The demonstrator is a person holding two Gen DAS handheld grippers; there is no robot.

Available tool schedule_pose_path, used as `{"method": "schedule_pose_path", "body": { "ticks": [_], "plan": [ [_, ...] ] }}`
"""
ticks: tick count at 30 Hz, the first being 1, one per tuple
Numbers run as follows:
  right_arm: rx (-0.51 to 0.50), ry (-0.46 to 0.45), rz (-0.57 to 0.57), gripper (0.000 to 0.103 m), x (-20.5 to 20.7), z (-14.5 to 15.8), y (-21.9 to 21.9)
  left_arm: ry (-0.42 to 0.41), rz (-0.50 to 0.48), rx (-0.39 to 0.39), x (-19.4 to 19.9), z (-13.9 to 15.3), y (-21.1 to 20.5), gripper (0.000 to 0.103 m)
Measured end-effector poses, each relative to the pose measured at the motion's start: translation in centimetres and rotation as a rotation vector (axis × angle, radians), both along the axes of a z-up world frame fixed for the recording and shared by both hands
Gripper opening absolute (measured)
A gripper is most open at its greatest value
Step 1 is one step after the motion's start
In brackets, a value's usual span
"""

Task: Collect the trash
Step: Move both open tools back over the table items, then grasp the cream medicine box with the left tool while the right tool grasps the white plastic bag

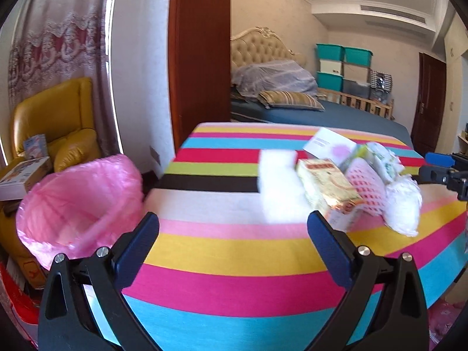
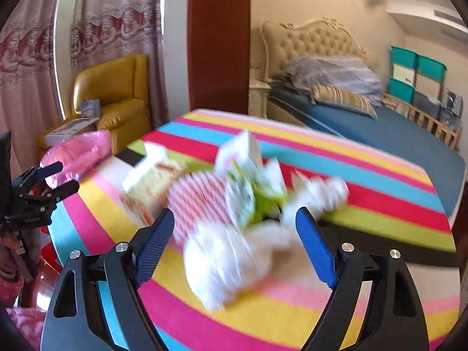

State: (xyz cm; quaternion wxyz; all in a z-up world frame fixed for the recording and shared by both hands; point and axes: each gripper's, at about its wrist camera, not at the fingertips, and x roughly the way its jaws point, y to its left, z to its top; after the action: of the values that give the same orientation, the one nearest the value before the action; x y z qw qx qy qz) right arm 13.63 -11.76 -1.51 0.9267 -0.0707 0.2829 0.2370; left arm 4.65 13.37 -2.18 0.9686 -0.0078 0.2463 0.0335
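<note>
Both tongs spread wide, gripping nothing; trash pile [image 2: 231,204] on striped tablecloth [image 2: 380,181], dead ahead of right gripper [image 2: 234,222], crumpled white bag [image 2: 228,260] nearest; left gripper [image 1: 234,228] off beside pink-lined bin [image 1: 76,201]

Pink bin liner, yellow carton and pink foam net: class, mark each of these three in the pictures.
pink bin liner [image 1: 73,204]: left wrist view, on its inner plastic wall.
yellow carton [image 1: 327,188]: left wrist view, on its top face.
pink foam net [image 1: 368,187]: left wrist view, on its mesh surface.
</note>
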Motion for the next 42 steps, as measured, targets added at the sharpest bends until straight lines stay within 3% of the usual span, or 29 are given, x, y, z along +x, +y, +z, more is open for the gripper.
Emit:
{"method": "schedule_pose_path", "body": {
  "ticks": [7,14,15,16,19,28,33,38,42],
  "plan": [
    [-0.028,0.061,0.007,0.081,-0.5,-2.9,0.1,0.04,-0.056,0.022,0.2,-1.6,-3.2,0.098],
    [-0.133,0.077,-0.011,0.082,0.5,-4.6,2.4,0.055,-0.087,0.022,0.6,-1.9,-4.2,0.098],
    [-0.151,0.075,-0.018,0.074,0.6,-4.7,2.4,0.053,-0.092,0.024,0.6,-1.8,-4.4,0.098],
    [-0.142,0.076,-0.007,0.054,0.5,-4.7,2.2,0.052,-0.098,0.027,0.7,-1.7,-4.6,0.098],
    [-0.125,0.071,0.01,0.04,0.1,-4.5,1.5,0.051,-0.113,0.035,1.1,-1.6,-5.3,0.098],
    [-0.087,0.045,-0.005,0.034,-1.5,-3.8,-1.7,0.084,-0.137,0.054,4.9,-1.2,-8.6,0.098],
    [-0.039,0.044,-0.006,0.034,-2.4,-3.7,-3.0,0.141,-0.131,0.071,7.7,-1.8,-10.3,0.083],
    [0.001,0.047,0.001,0.034,-2.9,-3.8,-3.9,0.197,-0.12,0.097,9.3,-2.9,-11.3,0.053],
    [0.011,0.048,0.004,0.034,-3.4,-4.2,-4.2,0.16,-0.143,0.113,8.1,-2.7,-11.6,0.052]
  ]
}}
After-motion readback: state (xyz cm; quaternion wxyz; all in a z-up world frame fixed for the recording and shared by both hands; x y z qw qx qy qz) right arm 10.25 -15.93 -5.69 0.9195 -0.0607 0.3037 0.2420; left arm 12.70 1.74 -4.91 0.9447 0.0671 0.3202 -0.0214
